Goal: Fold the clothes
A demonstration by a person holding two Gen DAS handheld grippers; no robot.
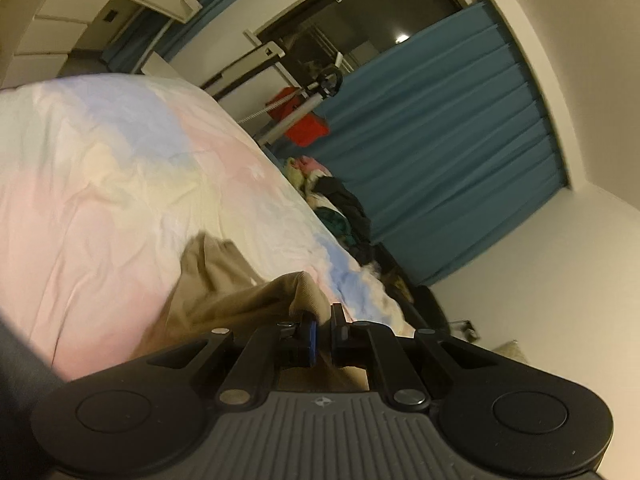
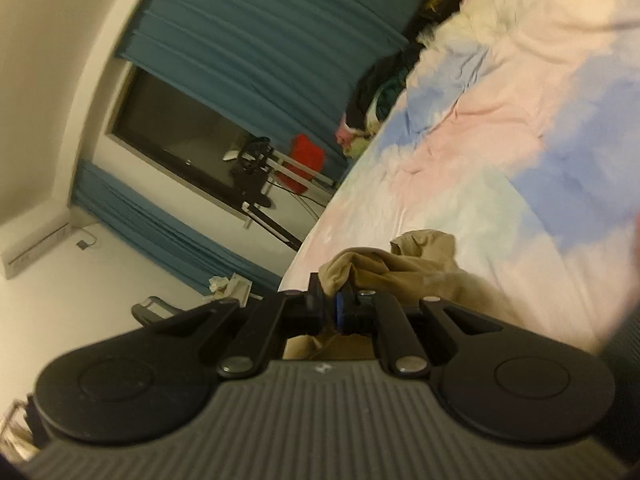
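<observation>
Left wrist view
Tool: the left gripper (image 1: 322, 314) is pinching narrow, its jaws closing down on a bunched edge of the tan garment (image 1: 224, 292).
Garment: the tan cloth is trailing from the jaws down and to the left, draping onto the pastel bedspread (image 1: 120, 184); most of it is hanging slack, part of it hidden under the gripper body.
Surroundings: a pile of other clothes (image 1: 340, 208) is sitting past the far edge of the bed, in front of the teal curtain (image 1: 452, 152); a red box (image 1: 308, 124) is standing near a dark window (image 1: 360, 24).

Right wrist view
Tool: the right gripper (image 2: 329, 298) is likewise clamping narrow, with a fold of the same tan garment (image 2: 404, 268) pinched between its pads.
Garment: it is bulging up just past the fingertips and spreading to the right over the bedspread (image 2: 500, 128), crumpled rather than flat.
Surroundings: the teal curtain (image 2: 260, 28) and the red box (image 2: 306, 160) are showing to the left; the view is blurring at its edges.

Doing this step well
Reading: both tools seem to be holding one edge of the garment, so I am judging this as the lift-and-spread before a fold.
Advice: keeping both grips firm and drawing the two hands apart should take the sag out of the held edge.
Advice: letting the free cloth hang clear before laying it down should be smoothing the crumples.
Watch: the grips are looking shallow, so a jerk could be pulling the fabric loose.
</observation>
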